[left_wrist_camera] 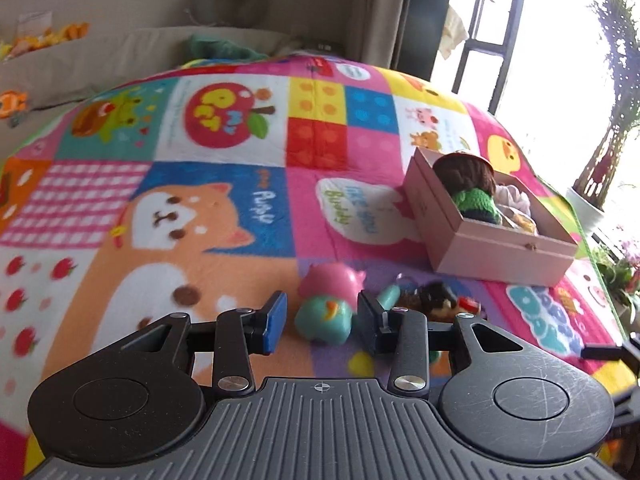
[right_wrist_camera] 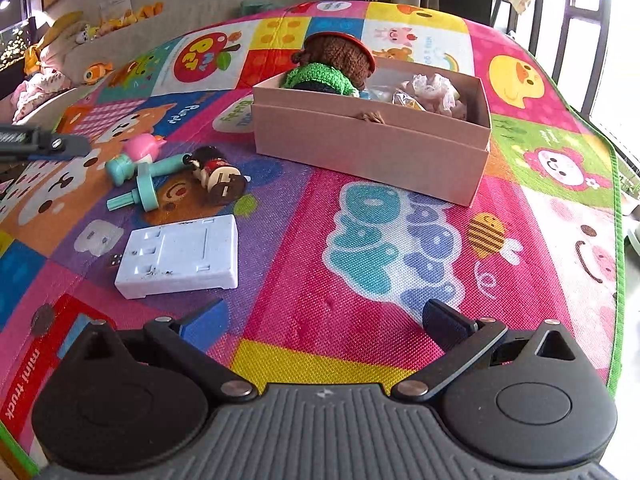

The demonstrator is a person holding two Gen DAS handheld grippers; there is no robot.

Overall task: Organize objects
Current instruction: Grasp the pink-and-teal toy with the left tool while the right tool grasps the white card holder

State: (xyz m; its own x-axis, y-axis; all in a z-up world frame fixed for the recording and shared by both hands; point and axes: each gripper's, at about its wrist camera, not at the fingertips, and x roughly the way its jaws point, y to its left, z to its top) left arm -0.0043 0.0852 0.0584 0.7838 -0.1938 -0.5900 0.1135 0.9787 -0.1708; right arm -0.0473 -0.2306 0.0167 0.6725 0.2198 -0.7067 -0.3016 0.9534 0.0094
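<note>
Pink-and-teal toy (left_wrist_camera: pixel 329 307) lies between open left tongs (left_wrist_camera: pixel 323 322).

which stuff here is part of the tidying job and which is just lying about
Part of the job:
- pink box, knitted doll already inside
- pink and teal toy, between the left gripper's jaws
- teal stamp
- small dark figure
- white plug adapter

Just lying about:
- play mat
- potted plant
- plush toys on the sofa

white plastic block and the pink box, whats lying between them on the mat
Nothing: in the right wrist view the stretch of mat between the white plastic block and the pink box is bare.
</note>
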